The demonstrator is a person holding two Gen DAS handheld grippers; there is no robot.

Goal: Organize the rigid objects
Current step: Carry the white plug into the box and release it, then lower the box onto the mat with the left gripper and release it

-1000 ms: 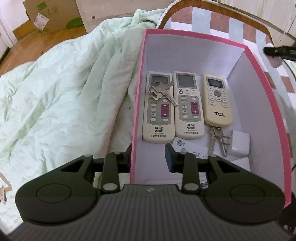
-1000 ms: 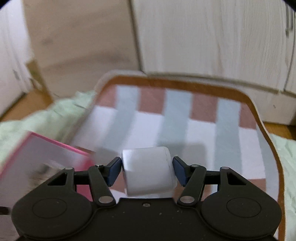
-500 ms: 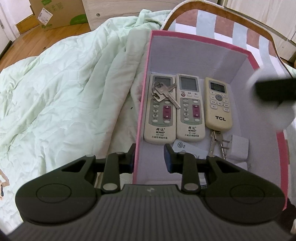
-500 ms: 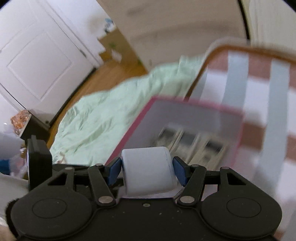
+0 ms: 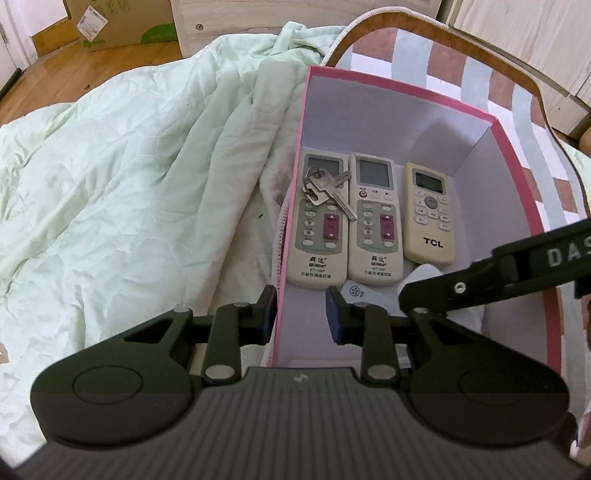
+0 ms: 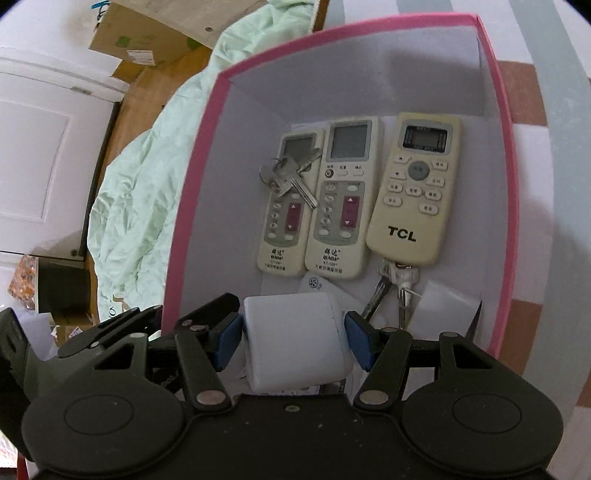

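A pink box (image 5: 513,158) (image 6: 192,206) lies on the bed with three remotes side by side: two white ones (image 5: 319,229) (image 6: 341,199) and a cream TCL remote (image 5: 430,214) (image 6: 415,188). A key bunch (image 5: 327,188) (image 6: 288,177) lies on the left remote. My left gripper (image 5: 301,314) straddles the box's near left wall; whether it pinches the wall I cannot tell. My right gripper (image 6: 293,336) is shut on a white charger block (image 6: 295,343) and holds it inside the box above its near end. It shows in the left wrist view as a black arm (image 5: 498,269).
More keys (image 6: 395,291), a white adapter (image 6: 448,302) and a small white remote (image 6: 317,286) lie at the box's near end. A pale green quilt (image 5: 129,192) covers the bed to the left. A striped mat (image 5: 517,92) lies beyond. Cardboard boxes (image 5: 122,22) stand on the floor.
My right gripper swung left and down with the charger block, from above the striped mat to inside the pink box. The left gripper stayed at the box wall.
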